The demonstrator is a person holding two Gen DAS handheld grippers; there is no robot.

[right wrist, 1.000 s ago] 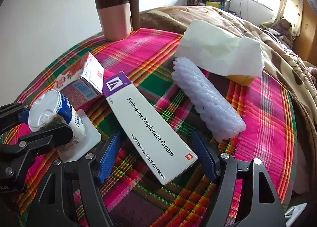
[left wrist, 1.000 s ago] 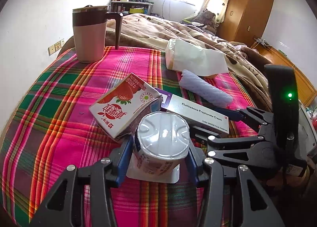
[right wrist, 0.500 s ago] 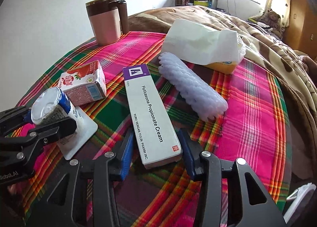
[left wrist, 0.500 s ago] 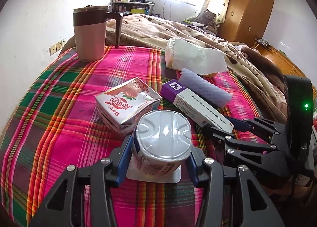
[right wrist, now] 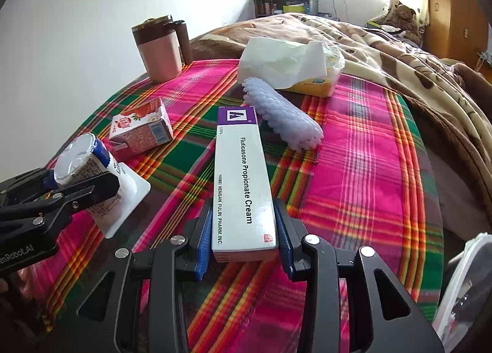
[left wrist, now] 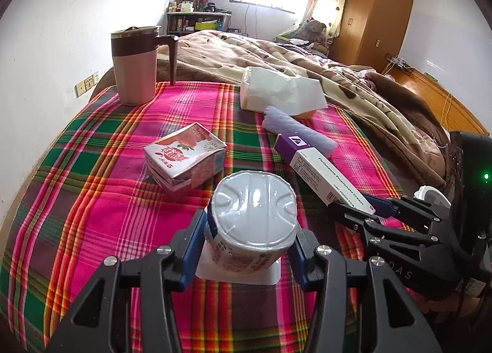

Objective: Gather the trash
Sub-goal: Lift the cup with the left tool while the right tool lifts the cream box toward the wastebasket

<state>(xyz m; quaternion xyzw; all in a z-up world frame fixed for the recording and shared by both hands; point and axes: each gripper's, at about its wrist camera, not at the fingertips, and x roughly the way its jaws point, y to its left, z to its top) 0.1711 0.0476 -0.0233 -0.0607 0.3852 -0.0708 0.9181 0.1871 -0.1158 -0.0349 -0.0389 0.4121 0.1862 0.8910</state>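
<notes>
We had the left gripper point(left wrist: 247, 243) pinching an upturned yogurt cup point(left wrist: 252, 223) on the plaid cloth point(left wrist: 92, 214). Only the right wrist view showed our right gripper point(right wrist: 243, 239) clamping the Fluticasone Propionate Cream box point(right wrist: 241, 180) and a clear plastic container point(right wrist: 461, 288) at the edge.

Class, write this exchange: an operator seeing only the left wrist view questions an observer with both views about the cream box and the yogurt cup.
Operator: Is the right gripper squarely on the cream box?
Observer: Yes. The right gripper has a blue pad against each long side of the cream box, at its near end.
Operator: Is my yogurt cup upright?
Observer: No. The yogurt cup in the left gripper is tilted, with one corner of its white square rim dipping toward the plaid cloth.
</notes>
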